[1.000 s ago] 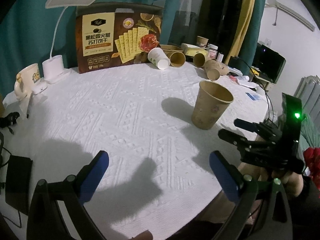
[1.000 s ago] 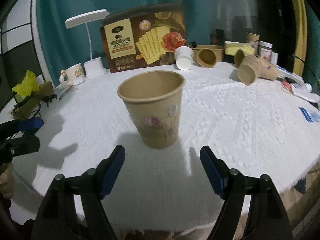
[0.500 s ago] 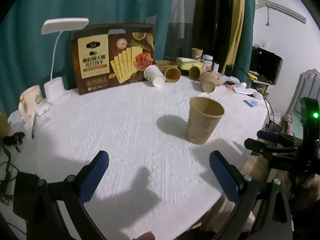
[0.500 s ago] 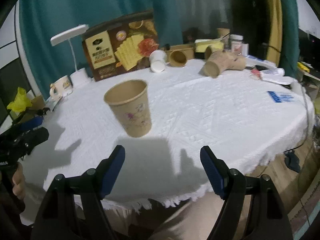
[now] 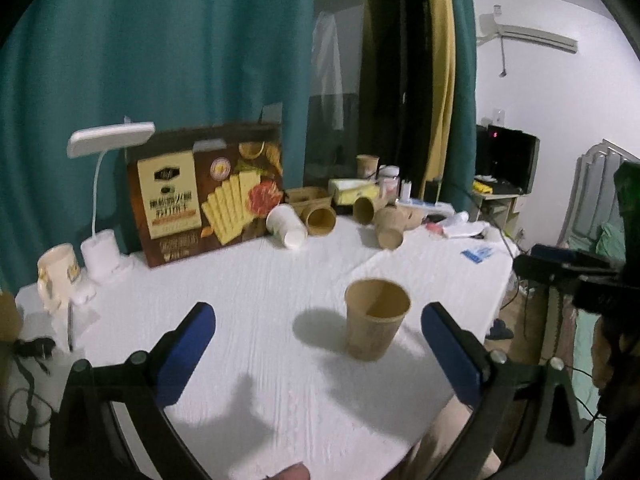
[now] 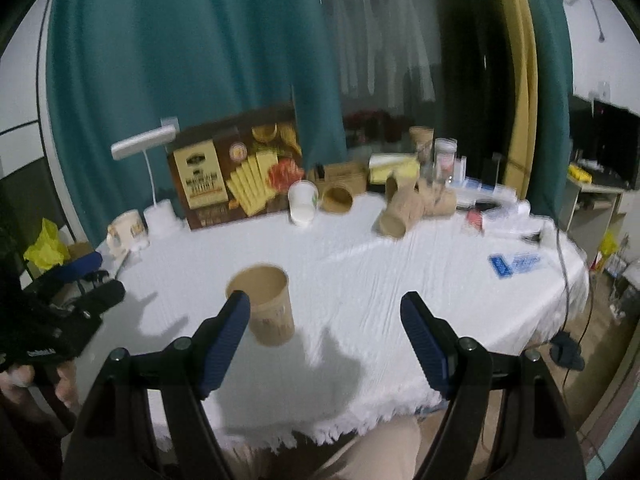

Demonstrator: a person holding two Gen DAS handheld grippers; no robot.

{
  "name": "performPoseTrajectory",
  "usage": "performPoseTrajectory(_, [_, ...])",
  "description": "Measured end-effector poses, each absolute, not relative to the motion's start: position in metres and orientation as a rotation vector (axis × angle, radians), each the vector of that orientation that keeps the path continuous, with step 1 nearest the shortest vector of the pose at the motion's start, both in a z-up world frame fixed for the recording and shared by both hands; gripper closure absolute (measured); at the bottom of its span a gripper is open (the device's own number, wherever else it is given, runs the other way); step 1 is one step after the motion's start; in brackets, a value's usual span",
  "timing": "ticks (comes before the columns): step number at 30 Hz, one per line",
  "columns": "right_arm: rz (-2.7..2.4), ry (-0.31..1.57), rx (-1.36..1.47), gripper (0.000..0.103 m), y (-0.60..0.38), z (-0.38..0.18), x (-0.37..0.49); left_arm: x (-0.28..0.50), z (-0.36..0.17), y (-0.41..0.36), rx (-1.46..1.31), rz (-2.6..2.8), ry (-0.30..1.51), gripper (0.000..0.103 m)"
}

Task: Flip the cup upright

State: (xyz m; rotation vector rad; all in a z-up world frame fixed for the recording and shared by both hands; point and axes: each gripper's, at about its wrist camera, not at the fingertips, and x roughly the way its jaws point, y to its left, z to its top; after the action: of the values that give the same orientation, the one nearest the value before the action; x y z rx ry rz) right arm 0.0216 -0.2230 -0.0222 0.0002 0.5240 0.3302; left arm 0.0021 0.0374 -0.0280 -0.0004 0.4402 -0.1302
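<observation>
Cup [image 5: 376, 318] upright, mouth up, axis vertical — ahead of left gripper [image 5: 318, 334], just widened, empty; right gripper [image 6: 326, 330] open, empty.

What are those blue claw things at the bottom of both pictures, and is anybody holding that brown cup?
Those claws are grippers, tongs that a person holds, one in each hand. A small camera sits on each and looks out along its two blue fingers. One picture comes from the left gripper, the other from the right gripper. Both are open and hold nothing; the left one's jaws have just been opening wider. The brown paper cup stands upright by itself on the white tablecloth, nothing touching it. At the back there are a cracker box, a white desk lamp, a mug and several paper cups lying on their sides.
</observation>
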Motion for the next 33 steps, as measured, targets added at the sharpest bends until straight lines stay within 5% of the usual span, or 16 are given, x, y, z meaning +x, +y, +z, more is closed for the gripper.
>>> performPoseTrajectory(13, [0.315,0.298,-0.012,0.022,-0.222,0.059,-0.016,-0.023,0.037,0.039,0.043,-0.104,0.233,0.0])
performPoseTrajectory(33, [0.317,0.33,-0.007,0.022,-0.209,0.047,-0.008,-0.02,0.036,0.065,-0.043,-0.083,0.229,0.0])
